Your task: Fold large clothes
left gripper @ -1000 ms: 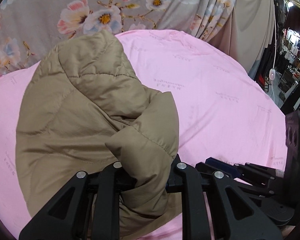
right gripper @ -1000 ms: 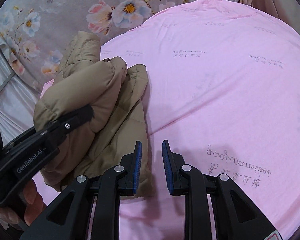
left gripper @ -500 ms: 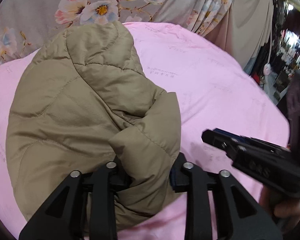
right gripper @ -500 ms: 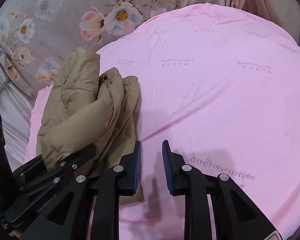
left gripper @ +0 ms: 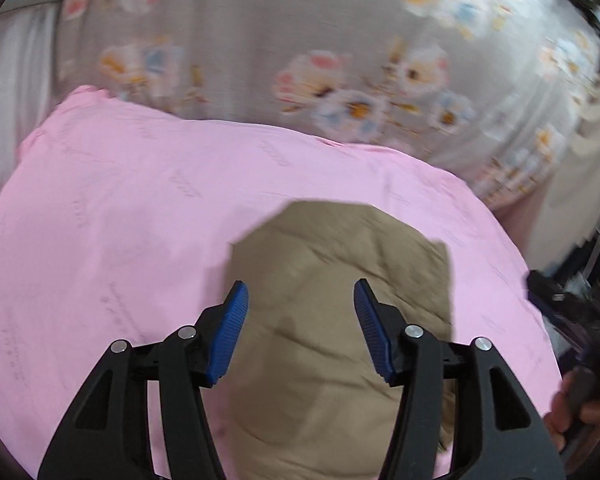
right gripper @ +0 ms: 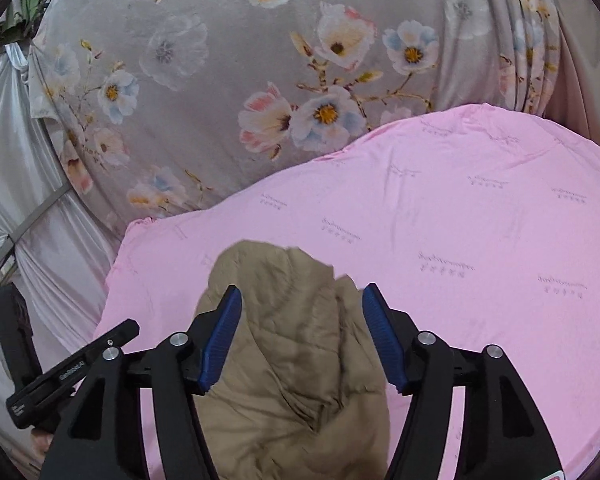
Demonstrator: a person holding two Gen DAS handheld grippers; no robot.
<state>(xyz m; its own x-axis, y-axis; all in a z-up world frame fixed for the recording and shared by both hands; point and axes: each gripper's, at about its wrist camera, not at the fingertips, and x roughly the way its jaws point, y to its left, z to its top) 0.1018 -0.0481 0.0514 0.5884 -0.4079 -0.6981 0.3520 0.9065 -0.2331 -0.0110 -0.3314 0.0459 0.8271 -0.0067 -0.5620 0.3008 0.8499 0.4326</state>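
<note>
We are holding our left gripper [left gripper: 300, 330] and right gripper [right gripper: 300, 336] above the folded tan quilted jacket [right gripper: 296, 364], jaws just opening, gripping nothing. It is lying near the pink printed sheet's [right gripper: 460, 240] near-left corner; grey floral curtain [right gripper: 228, 80] is hanging behind.

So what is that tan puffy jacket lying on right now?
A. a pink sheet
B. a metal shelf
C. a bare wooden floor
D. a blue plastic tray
A: the jacket lies in a folded bundle on the pink sheet, which shows all round it in both wrist views; neither the left gripper nor the right gripper grips it, and both have just been opening.
</note>
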